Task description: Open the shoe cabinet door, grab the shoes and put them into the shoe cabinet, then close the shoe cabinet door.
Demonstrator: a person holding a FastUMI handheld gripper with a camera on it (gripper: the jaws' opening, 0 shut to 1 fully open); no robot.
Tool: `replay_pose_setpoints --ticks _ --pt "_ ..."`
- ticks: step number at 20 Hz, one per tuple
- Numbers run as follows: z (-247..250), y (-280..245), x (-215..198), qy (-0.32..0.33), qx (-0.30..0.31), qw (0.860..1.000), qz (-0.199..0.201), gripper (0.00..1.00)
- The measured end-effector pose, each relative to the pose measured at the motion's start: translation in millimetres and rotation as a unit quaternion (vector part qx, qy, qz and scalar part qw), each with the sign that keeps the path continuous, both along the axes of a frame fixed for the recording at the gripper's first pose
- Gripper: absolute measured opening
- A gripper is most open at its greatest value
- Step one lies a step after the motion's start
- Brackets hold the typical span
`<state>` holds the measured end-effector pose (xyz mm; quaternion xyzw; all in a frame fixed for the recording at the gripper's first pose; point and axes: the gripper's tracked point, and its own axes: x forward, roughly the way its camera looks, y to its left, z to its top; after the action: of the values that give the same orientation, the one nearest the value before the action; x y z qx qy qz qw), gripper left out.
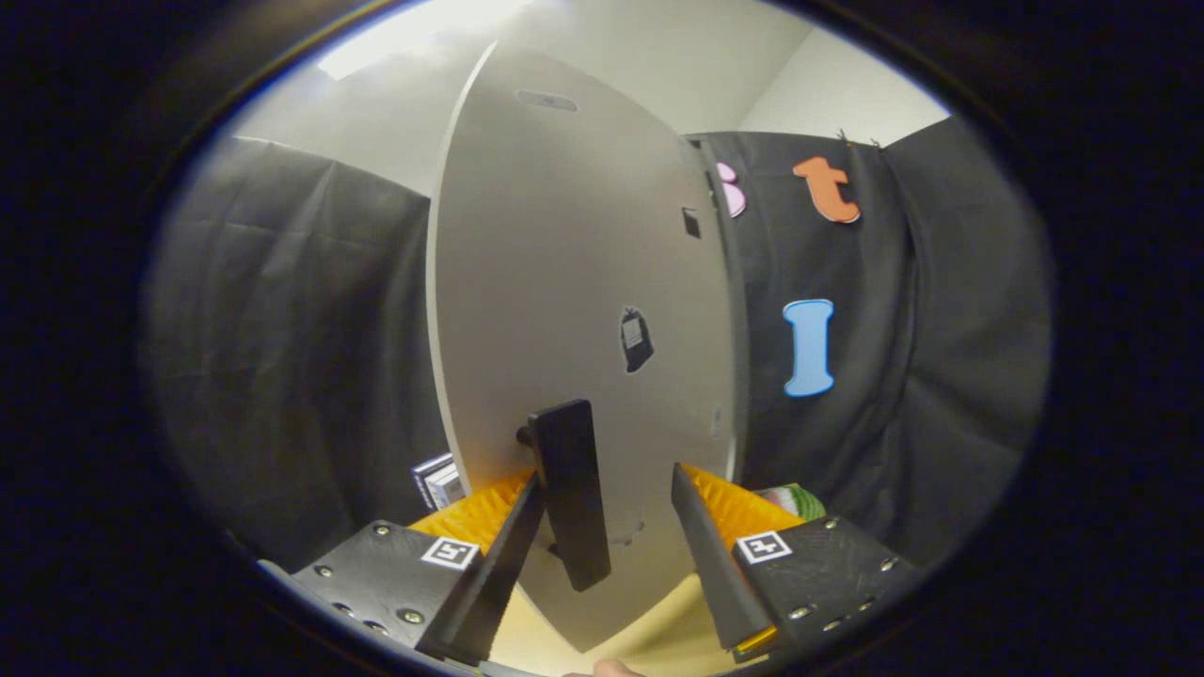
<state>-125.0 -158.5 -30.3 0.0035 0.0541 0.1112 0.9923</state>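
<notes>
I am looking along the gripper (607,512) at the shoe cabinet door (574,282), a pale grey panel that stands close ahead and reaches well above the fingers. A dark bar handle (571,494) stands off the door on a short post, running upright with a slight tilt, and it sits in the gap between my two fingers. The fingers are spread apart; the left finger (508,555) lies right against the handle's left side, so close that I cannot tell whether it touches, while the right finger (710,555) is clear of the handle with open door face showing between them. So the handle is straddled, not pinched. On the door face above the handle I see a small dark tag (636,338), and higher up a small dark square mark (691,223) near the door's right edge. Near the top of the panel is an oval slot (546,100). Behind the door to the left a small box (438,480) peeks out low down, just beyond the left finger. Past the right finger a green and pale object (795,498) shows, too hidden to identify. Below the door is a light yellowish floor (658,630)
</notes>
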Motion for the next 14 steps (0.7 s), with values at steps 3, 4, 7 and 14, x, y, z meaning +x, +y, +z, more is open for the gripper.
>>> replay_pose_setpoints --ticks 3,4,7,14 --pt "-13 41 24 0.015 -0.004 1.000 0.023 0.84" --pt "-17 52 33 0.018 -0.005 0.999 0.026 0.84" --pt "-26 85 64 0.025 0.000 0.999 0.034 0.89" --pt "-32 120 124 0.025 0.018 0.999 0.017 0.96"
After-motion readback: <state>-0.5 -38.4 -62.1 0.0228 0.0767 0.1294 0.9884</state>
